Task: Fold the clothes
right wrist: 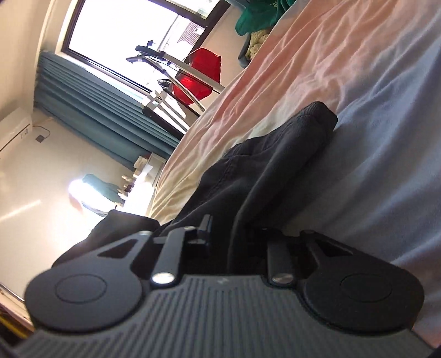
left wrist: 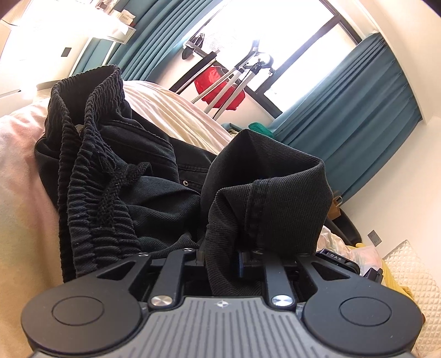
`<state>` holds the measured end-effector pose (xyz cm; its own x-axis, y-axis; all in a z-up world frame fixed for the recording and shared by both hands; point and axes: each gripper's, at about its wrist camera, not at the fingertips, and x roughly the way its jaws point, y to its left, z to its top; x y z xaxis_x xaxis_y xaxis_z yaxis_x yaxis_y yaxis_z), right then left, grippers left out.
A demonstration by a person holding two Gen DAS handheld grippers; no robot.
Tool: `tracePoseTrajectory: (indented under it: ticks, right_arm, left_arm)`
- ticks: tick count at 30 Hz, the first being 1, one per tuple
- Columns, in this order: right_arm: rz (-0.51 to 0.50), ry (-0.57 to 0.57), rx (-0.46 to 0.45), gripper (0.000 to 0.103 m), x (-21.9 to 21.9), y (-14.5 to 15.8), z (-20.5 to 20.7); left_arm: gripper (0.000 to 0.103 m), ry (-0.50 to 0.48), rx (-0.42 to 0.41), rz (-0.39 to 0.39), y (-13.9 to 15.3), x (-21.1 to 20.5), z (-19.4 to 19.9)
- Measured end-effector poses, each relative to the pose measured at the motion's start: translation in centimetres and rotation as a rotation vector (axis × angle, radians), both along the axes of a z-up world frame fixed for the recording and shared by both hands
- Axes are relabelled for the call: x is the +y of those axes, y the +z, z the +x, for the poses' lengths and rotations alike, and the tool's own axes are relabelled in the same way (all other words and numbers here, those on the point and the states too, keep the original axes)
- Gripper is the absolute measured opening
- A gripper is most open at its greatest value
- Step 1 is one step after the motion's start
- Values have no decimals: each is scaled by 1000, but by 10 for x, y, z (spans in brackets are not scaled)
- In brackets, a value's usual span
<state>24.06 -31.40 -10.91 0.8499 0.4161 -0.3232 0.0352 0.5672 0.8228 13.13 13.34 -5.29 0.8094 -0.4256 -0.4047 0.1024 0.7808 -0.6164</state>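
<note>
Left tool (left wrist: 223,258): closed on a fold of the black trousers (left wrist: 154,165). Dark twill cloth fills the gap between its fingers and rises above them in a peaked hem with a stitched seam. Beyond it, the ribbed elastic waistband (left wrist: 82,137) stands upright and bunched, its braided drawstring (left wrist: 121,179) hanging across the front. A small metal rivet (left wrist: 185,182) shows on the fabric near the pocket seam.

Right tool (right wrist: 234,242): closed on another part of the black trousers (right wrist: 275,159). Cloth passes between its fingers and runs forward from them in a long ridge that ends in a rounded corner.

Location of the garment: on the bed, lying on the pale pink sheet (right wrist: 317,68), with both gripped sections lifted off it.

Surroundings noted: teal curtains (left wrist: 358,115) beside a bright window (left wrist: 275,35); a red garment (left wrist: 217,88) hanging on a metal-framed stand near the window; a green cloth (right wrist: 259,16) heaped at the far edge of the bed.
</note>
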Motion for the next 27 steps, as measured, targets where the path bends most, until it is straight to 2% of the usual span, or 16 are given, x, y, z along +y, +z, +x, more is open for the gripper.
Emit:
tracePoseTrajectory:
  ticks: [4,7,13,16,18,20,23,25,27]
  right_arm:
    - [-68,-111,-90,6,-19,23,-16]
    - [-121,-163,-171,6,-35,51,-28]
    - [-215,-329,-310,5,-94,120,-64]
    - [-276,-441,-342,5,-137,141,-87]
    - [-277,-550,-330,5,-174,138,-105]
    - [-251,-666,-300,5,-212,127,-121]
    - [-169,-833,-190,5,-259,79,-140]
    - [-201,-879,-99,5,-270,44,-144]
    - [-234,-891,6,5,-281,12,-141]
  left_arm:
    - [20,-11,-25,-8,3,-3,-2]
    - [20,-53,-63,2,10,-11,-2]
    - [22,-127,-175,5,33,-52,-11]
    - [24,-173,-182,9,45,-83,-4]
    - [25,-200,-188,13,49,-104,-1]
    - [31,-220,-192,23,49,-123,0]
    - [33,-242,-160,41,42,-143,2]
    - [35,-249,-111,63,35,-146,1]
    - [41,-246,-61,72,29,-138,-3]
